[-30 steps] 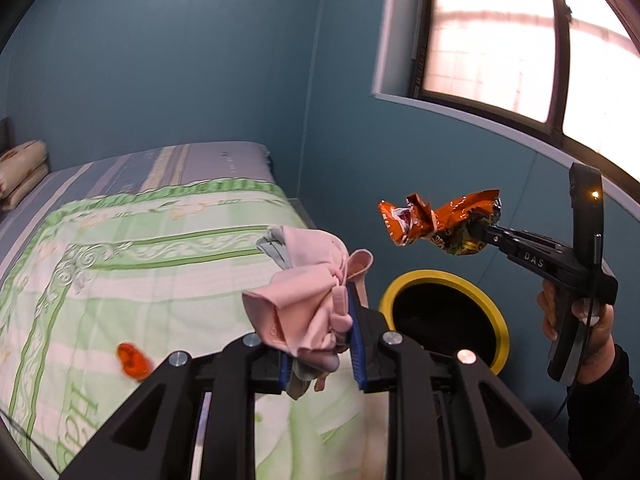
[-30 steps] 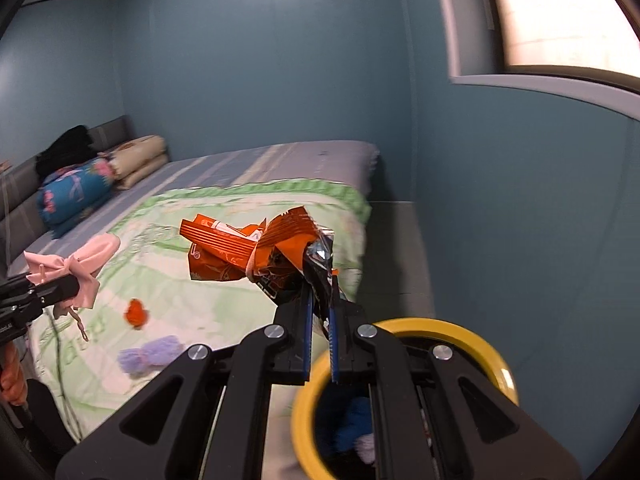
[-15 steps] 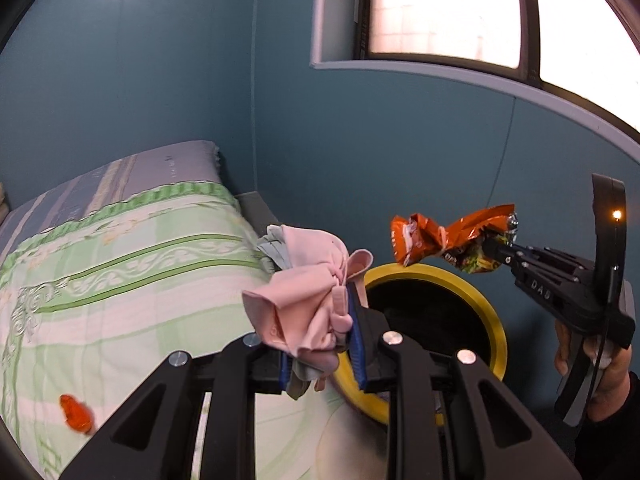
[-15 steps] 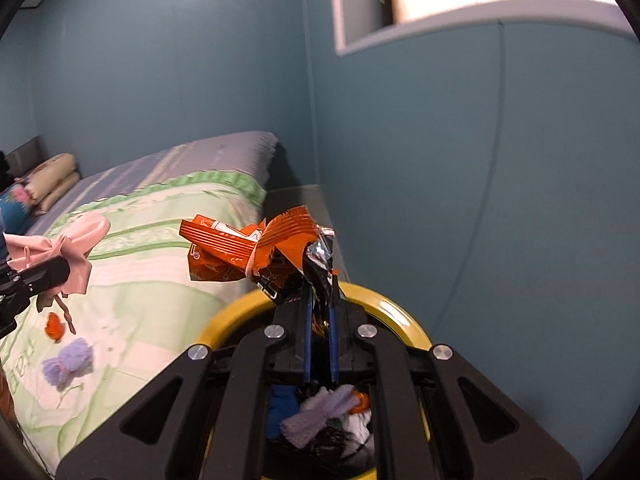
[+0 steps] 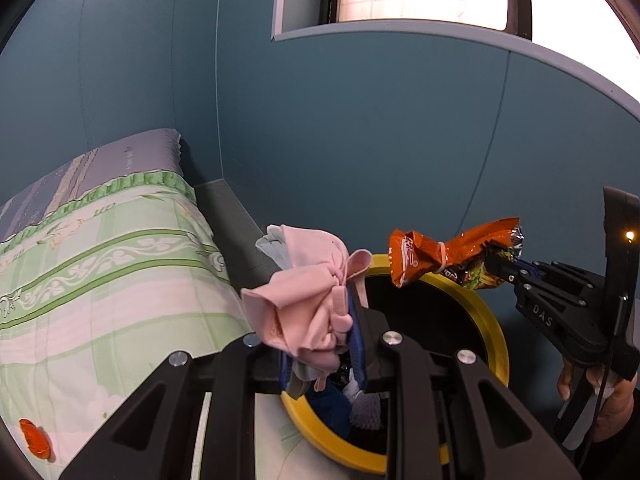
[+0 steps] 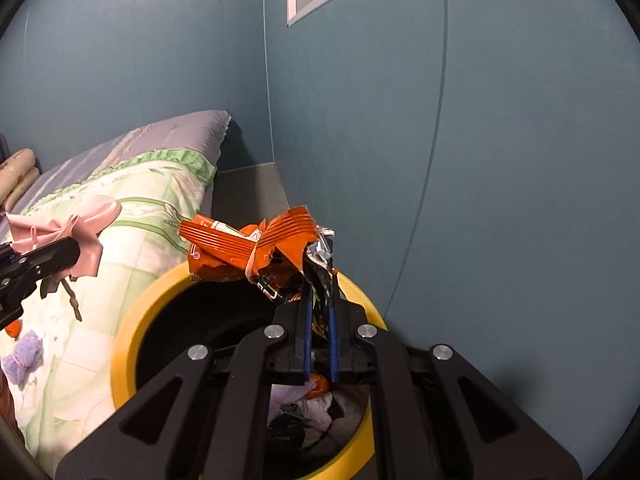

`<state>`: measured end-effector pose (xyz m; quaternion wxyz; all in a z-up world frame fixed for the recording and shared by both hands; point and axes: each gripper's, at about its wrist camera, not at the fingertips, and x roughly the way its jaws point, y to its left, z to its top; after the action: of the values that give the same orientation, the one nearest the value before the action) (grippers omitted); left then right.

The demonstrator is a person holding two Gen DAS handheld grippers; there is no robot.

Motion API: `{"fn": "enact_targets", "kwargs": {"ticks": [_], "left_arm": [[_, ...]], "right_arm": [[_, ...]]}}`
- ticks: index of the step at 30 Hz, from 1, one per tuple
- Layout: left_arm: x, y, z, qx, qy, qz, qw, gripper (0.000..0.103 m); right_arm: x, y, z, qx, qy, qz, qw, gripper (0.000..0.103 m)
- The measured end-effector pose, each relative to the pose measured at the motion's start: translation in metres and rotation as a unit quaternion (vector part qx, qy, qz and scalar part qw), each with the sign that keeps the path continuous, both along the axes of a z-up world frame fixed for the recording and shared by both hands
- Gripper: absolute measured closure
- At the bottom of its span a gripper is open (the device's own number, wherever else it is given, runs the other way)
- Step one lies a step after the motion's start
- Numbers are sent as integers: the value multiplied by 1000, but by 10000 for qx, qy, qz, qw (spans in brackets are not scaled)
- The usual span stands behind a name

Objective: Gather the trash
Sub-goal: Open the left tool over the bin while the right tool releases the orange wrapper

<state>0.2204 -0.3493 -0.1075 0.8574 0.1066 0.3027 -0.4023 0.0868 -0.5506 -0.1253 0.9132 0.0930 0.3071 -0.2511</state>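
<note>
My left gripper (image 5: 322, 322) is shut on a knotted pink cloth bundle (image 5: 308, 300), held at the near left rim of a yellow-rimmed bin (image 5: 494, 332). In the right wrist view the same pink bundle (image 6: 64, 236) sits at the left edge, over the bed. My right gripper (image 6: 319, 300) is shut on a crumpled orange snack wrapper (image 6: 248, 250), which hangs over the bin's (image 6: 124, 344) dark opening. The wrapper (image 5: 448, 254) and the right gripper (image 5: 502, 268) also show from the left wrist, above the bin's far rim. Cloth scraps and other trash lie inside the bin.
A bed with a green patterned blanket (image 5: 100, 280) runs along the bin's left side. On it lie a small orange piece (image 5: 36, 438) and a purple yarn tuft (image 6: 22, 356). Teal walls stand close behind and to the right of the bin. A hand (image 5: 604, 396) holds the right gripper's handle.
Both grippers have moved toward the bin and dipped lower. The bin now fills more of both views. The wrapper has come over the opening, and the pink bundle has reached its rim.
</note>
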Motion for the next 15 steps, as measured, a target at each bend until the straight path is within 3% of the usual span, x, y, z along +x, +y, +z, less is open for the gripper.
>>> {"fn": "enact_targets", "kwargs": {"ticks": [15], "left_arm": [[8, -21, -18, 64, 195, -56, 9998, 82]], "right_arm": [[7, -5, -20, -19, 268, -83, 9996, 97]]}}
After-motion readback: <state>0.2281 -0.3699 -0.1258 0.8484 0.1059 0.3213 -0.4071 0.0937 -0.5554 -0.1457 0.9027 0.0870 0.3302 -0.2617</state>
